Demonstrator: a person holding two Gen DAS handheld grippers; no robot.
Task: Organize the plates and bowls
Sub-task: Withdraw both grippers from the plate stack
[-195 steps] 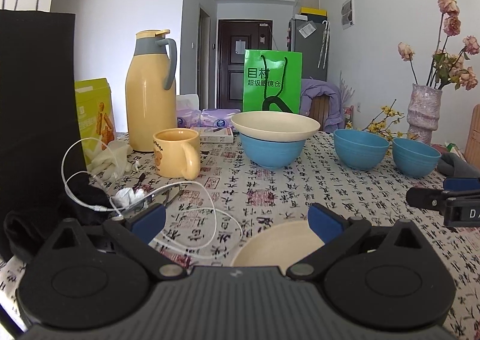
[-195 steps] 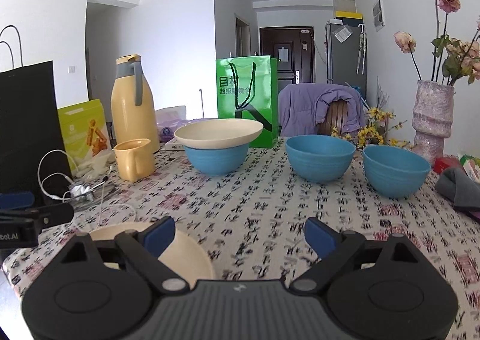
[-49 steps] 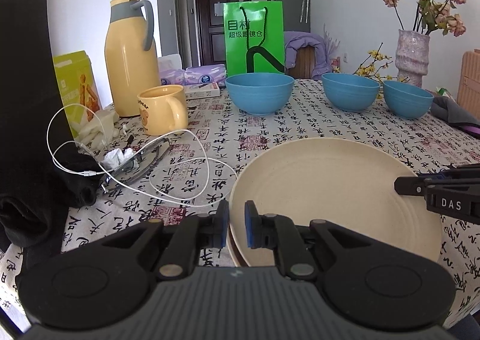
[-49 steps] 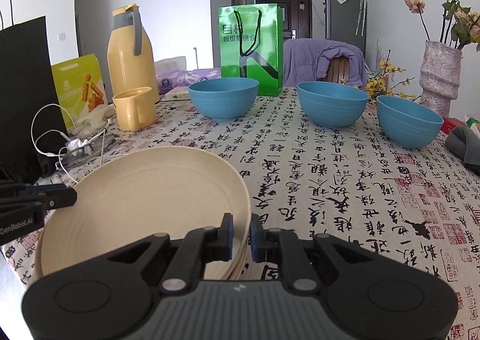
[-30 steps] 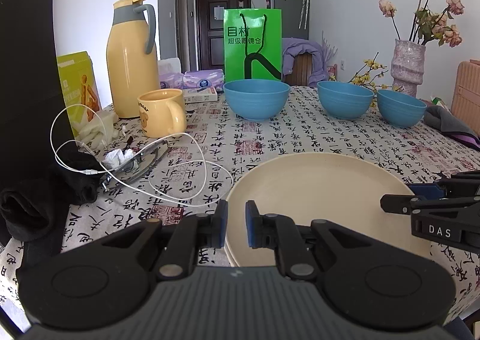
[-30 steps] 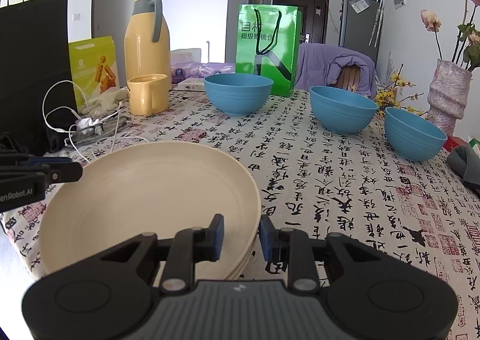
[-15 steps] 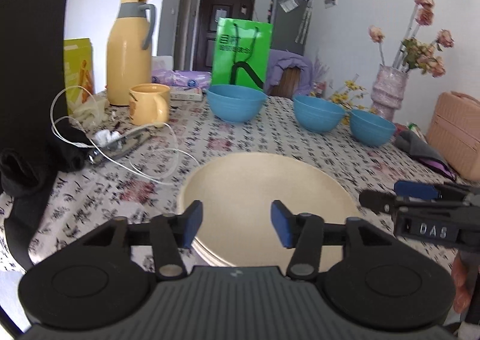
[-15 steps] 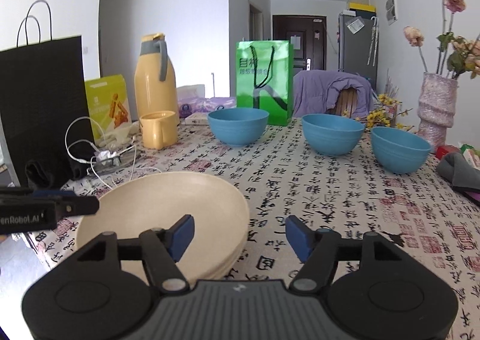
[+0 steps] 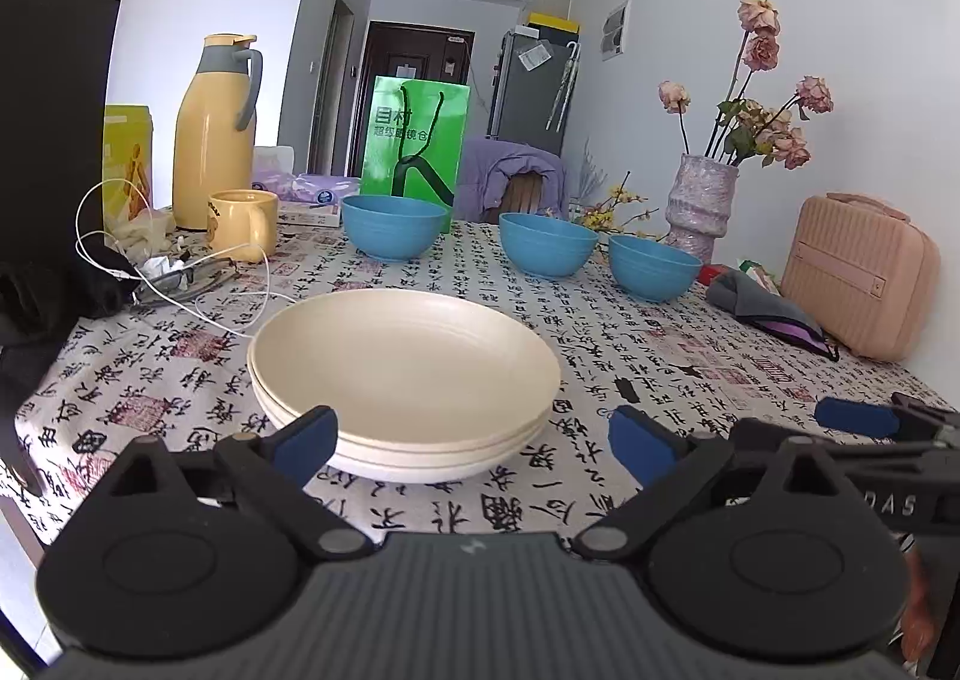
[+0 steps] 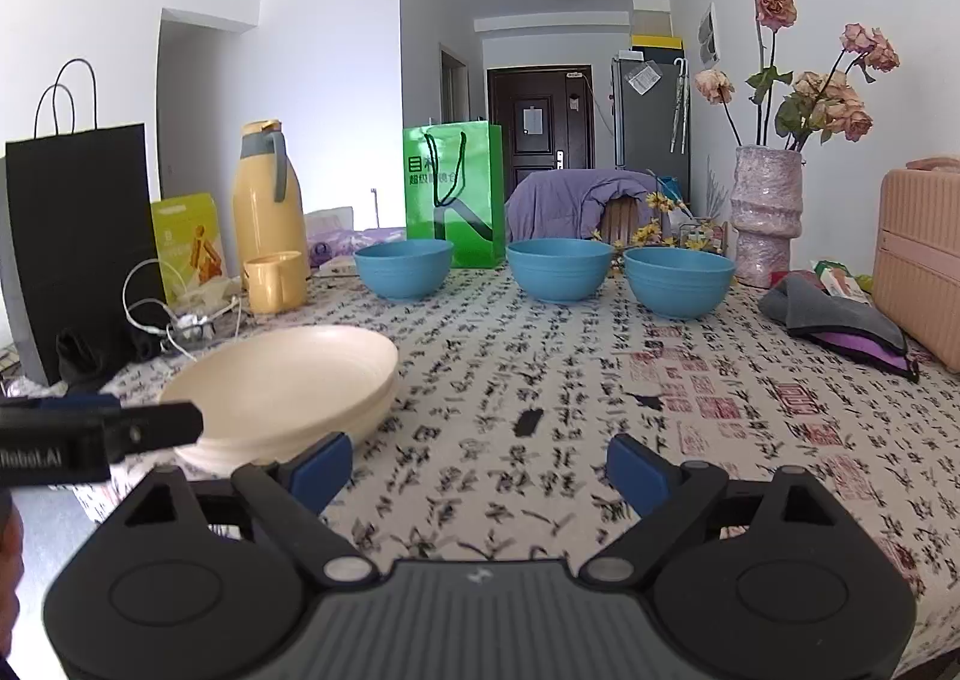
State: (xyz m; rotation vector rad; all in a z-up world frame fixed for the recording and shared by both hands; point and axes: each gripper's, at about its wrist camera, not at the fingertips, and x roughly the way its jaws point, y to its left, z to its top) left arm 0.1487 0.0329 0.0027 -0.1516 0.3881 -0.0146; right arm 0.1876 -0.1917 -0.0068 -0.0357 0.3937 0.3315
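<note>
A stack of cream plates (image 9: 402, 374) (image 10: 282, 386) rests on the patterned tablecloth near the front edge. Three blue bowls stand in a row further back: left (image 9: 395, 227) (image 10: 403, 268), middle (image 9: 548, 243) (image 10: 559, 268), right (image 9: 653, 266) (image 10: 678, 281). My left gripper (image 9: 474, 443) hangs just in front of the stack, its jaws opening wide, nothing pressed between the pads. To the right of the stack my right gripper (image 10: 480, 470) is over bare cloth, jaws also opening and empty. Each gripper shows in the other's view at the edge.
A yellow jug (image 9: 213, 131), yellow mug (image 9: 243, 221), black bag (image 10: 78, 236), white cables (image 9: 180, 284) and a green bag (image 9: 417, 140) crowd the left and back. A vase of dried roses (image 9: 699, 206), a pink case (image 9: 858, 272) and a grey cloth (image 9: 762, 308) sit right.
Both grippers were shut on the top plate's rim, then let go, opened wide and drew back from the stack. The plate now lies on the stack.
</note>
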